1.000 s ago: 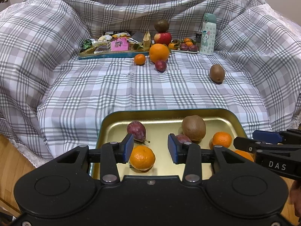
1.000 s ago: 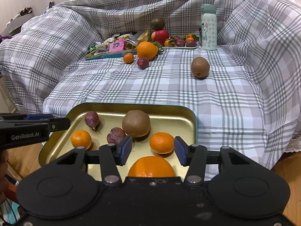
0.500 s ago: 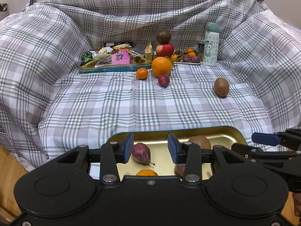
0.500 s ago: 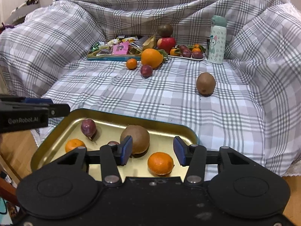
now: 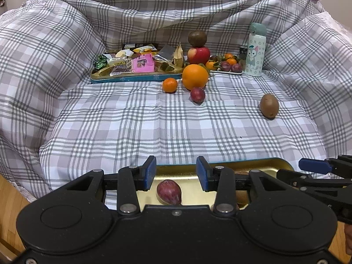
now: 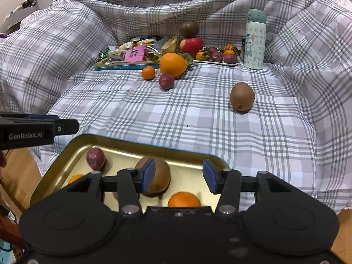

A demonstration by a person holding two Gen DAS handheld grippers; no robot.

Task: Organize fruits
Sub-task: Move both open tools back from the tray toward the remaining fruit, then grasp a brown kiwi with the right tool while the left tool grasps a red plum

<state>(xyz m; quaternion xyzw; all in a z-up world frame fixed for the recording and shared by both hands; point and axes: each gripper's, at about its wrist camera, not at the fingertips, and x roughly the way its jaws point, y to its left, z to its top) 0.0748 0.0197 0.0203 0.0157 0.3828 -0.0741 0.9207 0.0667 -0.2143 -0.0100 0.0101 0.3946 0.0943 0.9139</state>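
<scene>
Checked cloth (image 6: 198, 118) over cushions. Gold tray (image 6: 72, 151) at six o'clock, long axis roughly nine to three. Lone kiwi (image 6: 242, 96) at two o'clock, perhaps upright. Left gripper (image 5: 176, 173) and right gripper (image 6: 178, 176) half-spread, gripping nothing.

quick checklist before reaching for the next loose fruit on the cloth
1. Left gripper empty, jaws apart: ok.
2. Right gripper empty, jaws apart: ok.
3. Gold tray has bare floor left: ok.
4. Loose kiwi stands alone on the checked cloth, nothing crowding it: ok.
5. Plum free of the big orange behind it: cannot tell.
6. Kiwi balanced on the apple stable: cannot tell.
</scene>
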